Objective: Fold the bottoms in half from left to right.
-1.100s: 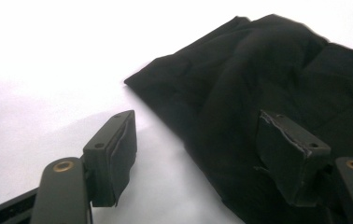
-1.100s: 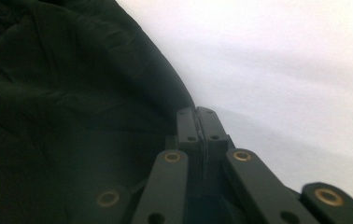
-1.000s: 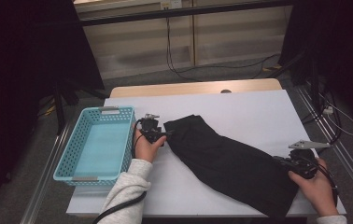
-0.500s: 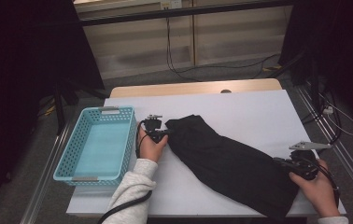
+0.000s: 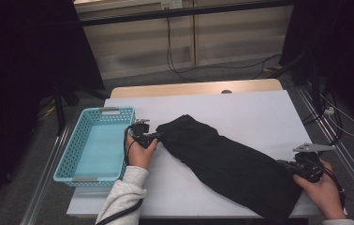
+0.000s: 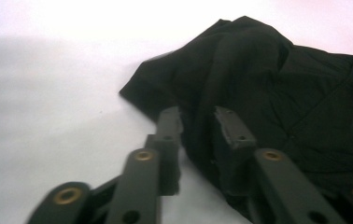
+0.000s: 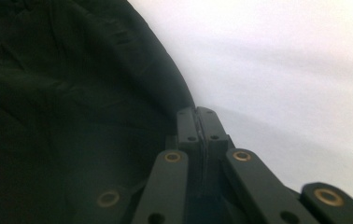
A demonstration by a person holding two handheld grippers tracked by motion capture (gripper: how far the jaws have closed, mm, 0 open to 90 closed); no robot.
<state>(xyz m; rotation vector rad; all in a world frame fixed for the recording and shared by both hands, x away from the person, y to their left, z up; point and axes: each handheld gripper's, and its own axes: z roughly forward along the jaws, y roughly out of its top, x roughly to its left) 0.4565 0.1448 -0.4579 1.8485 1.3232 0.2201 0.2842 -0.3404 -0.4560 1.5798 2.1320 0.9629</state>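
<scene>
From above, my left gripper (image 5: 158,136) meets the cloth's (image 5: 226,161) far end beside the basket (image 5: 93,145); my right gripper (image 5: 287,165) pinches its near end. Left gripper view: jaws slightly parted, just reopening, a fold between. Right gripper view: jaws clamped on the hem

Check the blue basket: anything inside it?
The blue basket looks empty in the high view: its bare light-blue floor shows from end to end. A strip along the near wall's inside is hidden by the rim. The black garment lies beside it on the table.
</scene>
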